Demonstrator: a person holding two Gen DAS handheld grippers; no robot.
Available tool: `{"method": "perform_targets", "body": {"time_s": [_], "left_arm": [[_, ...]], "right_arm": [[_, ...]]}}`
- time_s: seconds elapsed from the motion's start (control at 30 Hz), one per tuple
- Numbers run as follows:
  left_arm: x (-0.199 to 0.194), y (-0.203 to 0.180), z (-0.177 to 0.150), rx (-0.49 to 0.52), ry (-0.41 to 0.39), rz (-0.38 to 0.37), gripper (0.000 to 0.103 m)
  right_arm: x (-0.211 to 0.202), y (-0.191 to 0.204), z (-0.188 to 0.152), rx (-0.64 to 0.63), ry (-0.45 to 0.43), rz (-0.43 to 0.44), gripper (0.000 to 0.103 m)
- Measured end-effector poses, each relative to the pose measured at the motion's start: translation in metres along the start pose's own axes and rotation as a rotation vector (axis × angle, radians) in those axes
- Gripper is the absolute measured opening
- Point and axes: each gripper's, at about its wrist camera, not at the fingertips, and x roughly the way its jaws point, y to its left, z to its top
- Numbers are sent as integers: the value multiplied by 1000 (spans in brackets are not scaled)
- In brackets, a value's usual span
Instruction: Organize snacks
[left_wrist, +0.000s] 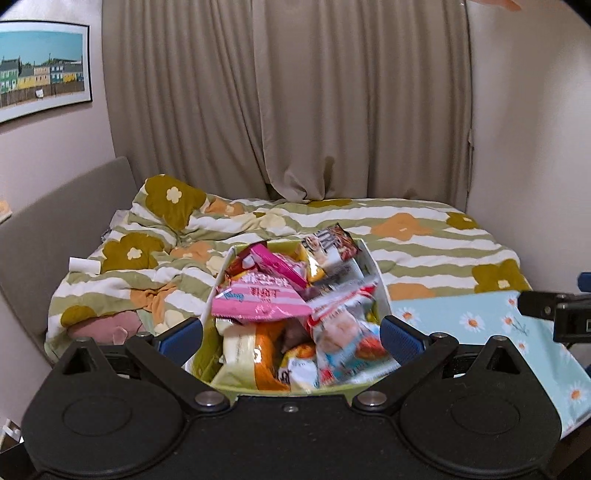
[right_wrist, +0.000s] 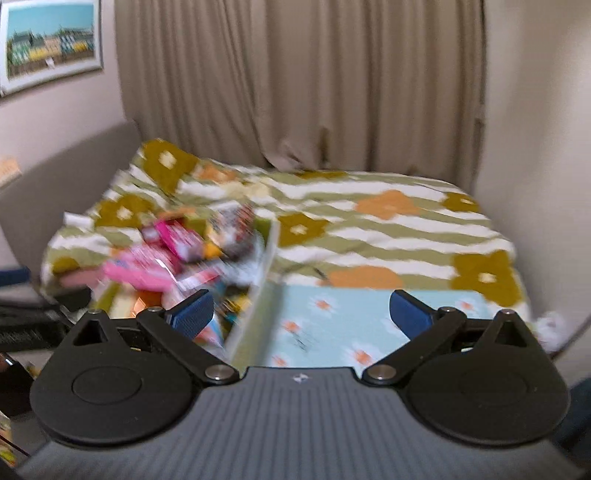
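Sitting between left claw (left_wrist: 291, 330) pads, snack box (left_wrist: 373, 266)

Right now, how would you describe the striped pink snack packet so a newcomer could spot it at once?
Start at the bed with the flowered duvet; a box heaped with snacks stands on it. The striped pink packet lies on the heap's left side, overhanging the rim. Its pink-and-white stripes distinguish it from the plain magenta carton behind.

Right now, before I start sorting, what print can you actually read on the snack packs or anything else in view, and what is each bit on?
"LOTTE": pink snack packet at the top of the box, seen upside down, somewhat blurred.
Large letters on the brown-and-white packet at the box's far end: too blurred to read.
Other packets: print too small or smeared.
Framed picture: no legible text.
Right wrist view: motion-blurred, nothing readable.
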Motion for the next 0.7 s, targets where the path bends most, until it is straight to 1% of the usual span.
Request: {"method": "perform_targets", "body": {"time_s": [0.13,0.33,0.5,0.7], "left_arm": [[-9,-9,-12,15,13,-11,103],[-15,-21,-31,25,32,-37,103],[-18,-23,-35,24,32,-49,103],[-19,-27,-35,29,32,-49,103]], "right_arm": [[-14,-12,-24,3,46,-54,103],[-31,-22,-51,49,85,-82,103],[-36,-28,-58,63,89,-104,103],[-38,-31,-58,65,84,-111,103]]}}
